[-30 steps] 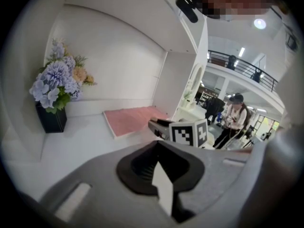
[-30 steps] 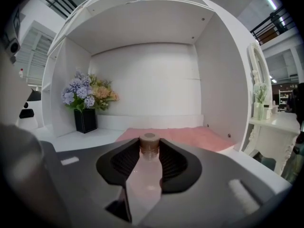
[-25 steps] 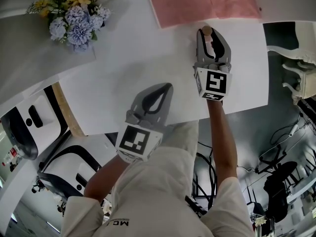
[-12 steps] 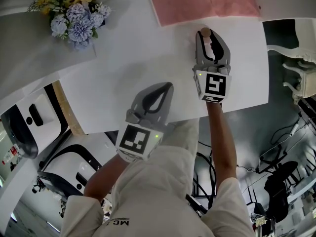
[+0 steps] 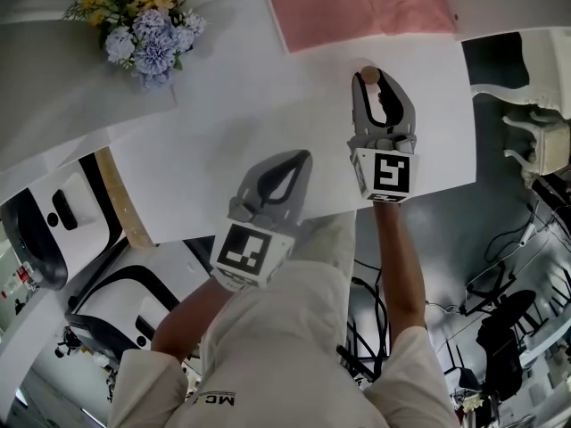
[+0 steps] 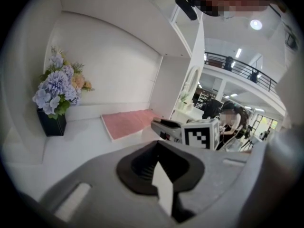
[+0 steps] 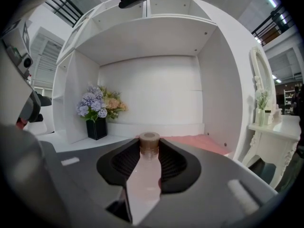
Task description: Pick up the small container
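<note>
Now 1 small container [image 7: 149,143], gripped by R tool [image 5: 382,80]; 1 bouquet [image 5: 147,25]

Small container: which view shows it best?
Right gripper view: the container sits centred, clamped between the jaws, brown cap and pale body both visible. Head view shows only its cap at the right gripper's tip. Left gripper view shows that gripper's side, no container.

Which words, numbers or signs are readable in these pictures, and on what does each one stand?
"MC": on the person's white shirt, upside down in the head view.
The square markers on the left gripper and right gripper: patterns only, no letters.
The small container: no label visible.
</note>
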